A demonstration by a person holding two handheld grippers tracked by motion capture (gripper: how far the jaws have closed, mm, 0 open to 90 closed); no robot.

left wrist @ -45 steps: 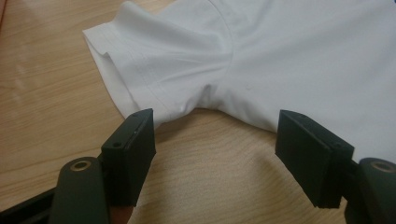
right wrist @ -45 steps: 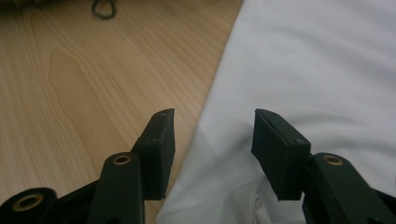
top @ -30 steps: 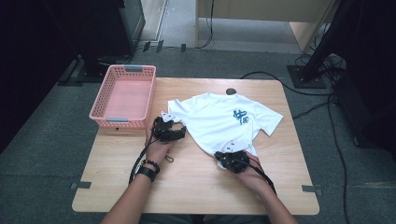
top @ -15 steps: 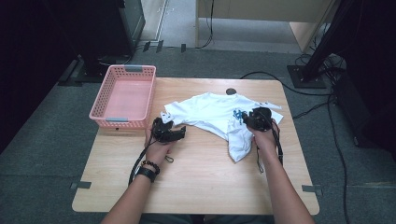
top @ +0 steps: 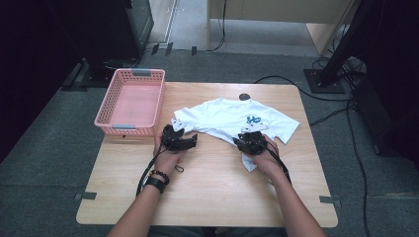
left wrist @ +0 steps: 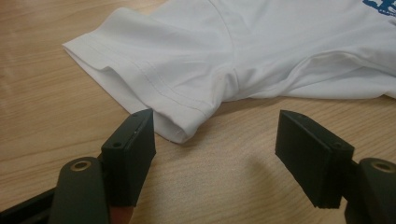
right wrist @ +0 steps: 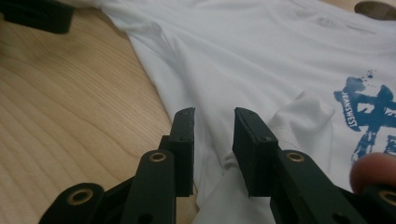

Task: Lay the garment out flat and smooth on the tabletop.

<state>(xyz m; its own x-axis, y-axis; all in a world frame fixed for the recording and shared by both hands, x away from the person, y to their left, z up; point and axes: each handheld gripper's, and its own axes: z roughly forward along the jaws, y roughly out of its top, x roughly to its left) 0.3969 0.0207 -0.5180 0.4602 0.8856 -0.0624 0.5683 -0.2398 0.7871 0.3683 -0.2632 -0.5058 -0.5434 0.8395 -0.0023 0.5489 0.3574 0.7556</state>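
The white T-shirt [top: 232, 118] lies on the table [top: 207, 197] right of the pink basket [top: 129, 103], its long axis running from the collar at the far edge towards the person, the lower hem doubled up over the blue print. The left gripper [left wrist: 215, 140] is held wide beside the sleeve [left wrist: 140, 79], nothing between its jaws. The right gripper [right wrist: 212, 135], narrowed after just closing, has cloth under its gap, so a full fold should be gathered before it is pinched.

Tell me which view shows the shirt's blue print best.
The right gripper view: the blue print sits close and sharp on the shirt, its strokes and small lettering visible. The high view shows the whole print, but tiny. The left gripper view catches a cut-off corner at the frame's top edge.
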